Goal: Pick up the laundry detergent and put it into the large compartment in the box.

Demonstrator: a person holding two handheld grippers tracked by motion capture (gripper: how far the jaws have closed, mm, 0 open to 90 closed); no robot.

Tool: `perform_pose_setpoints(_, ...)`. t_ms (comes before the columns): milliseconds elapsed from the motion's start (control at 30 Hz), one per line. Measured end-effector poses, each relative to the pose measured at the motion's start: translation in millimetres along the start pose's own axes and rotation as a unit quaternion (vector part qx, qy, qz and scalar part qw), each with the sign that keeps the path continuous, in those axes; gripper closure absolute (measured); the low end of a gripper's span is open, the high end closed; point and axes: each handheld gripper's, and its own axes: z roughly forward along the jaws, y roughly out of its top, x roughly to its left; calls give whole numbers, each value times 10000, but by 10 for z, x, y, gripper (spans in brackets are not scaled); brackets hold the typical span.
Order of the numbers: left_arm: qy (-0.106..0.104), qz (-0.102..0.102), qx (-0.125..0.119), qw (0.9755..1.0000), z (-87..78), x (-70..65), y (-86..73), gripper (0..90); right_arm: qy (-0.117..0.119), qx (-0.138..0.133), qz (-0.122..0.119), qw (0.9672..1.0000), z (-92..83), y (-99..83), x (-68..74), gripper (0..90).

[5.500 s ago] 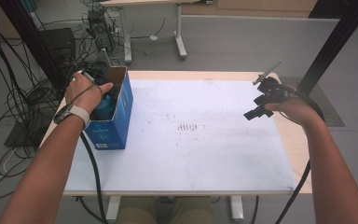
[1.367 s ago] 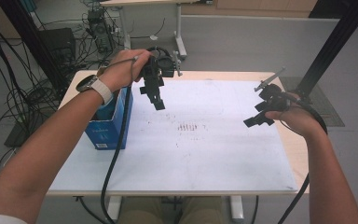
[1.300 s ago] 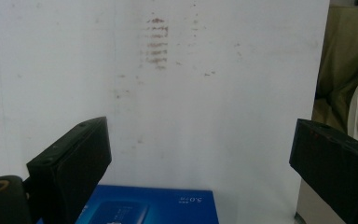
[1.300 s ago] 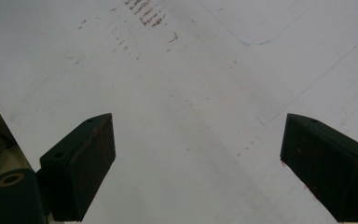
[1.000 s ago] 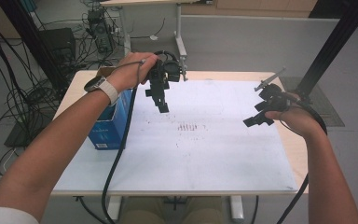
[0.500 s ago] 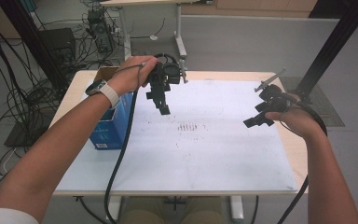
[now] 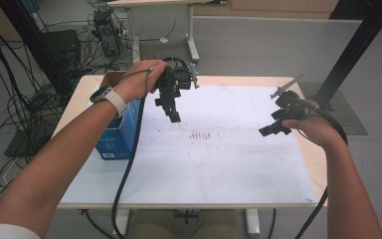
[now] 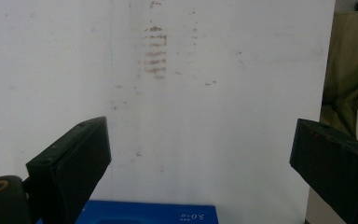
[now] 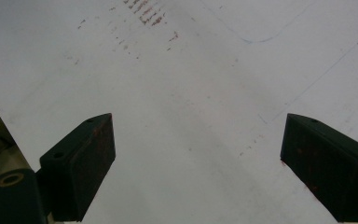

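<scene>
Blue box (image 7: 120,133) x1, table's left edge | left gripper (image 7: 171,110) x1, jaws apart | right gripper (image 7: 273,127) x1, jaws apart

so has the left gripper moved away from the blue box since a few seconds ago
Yes. The left gripper was down in the blue box before; now it hangs right of the box over the white table, jaws open and empty.

A lab or test room: bundles of black cables (image 7: 10,99) across the grey floor beyond the left gripper (image 7: 171,102), black equipment boxes (image 7: 64,47), a white-topped worktable (image 7: 229,169).
</scene>
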Motion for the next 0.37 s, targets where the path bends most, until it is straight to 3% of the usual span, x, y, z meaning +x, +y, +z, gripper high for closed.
perform_pose_setpoints(367, 72, -34, -27, 10000, -12, -47, -12, 49, -26, -36, -11, 10000, -24, -38, 12, 102)
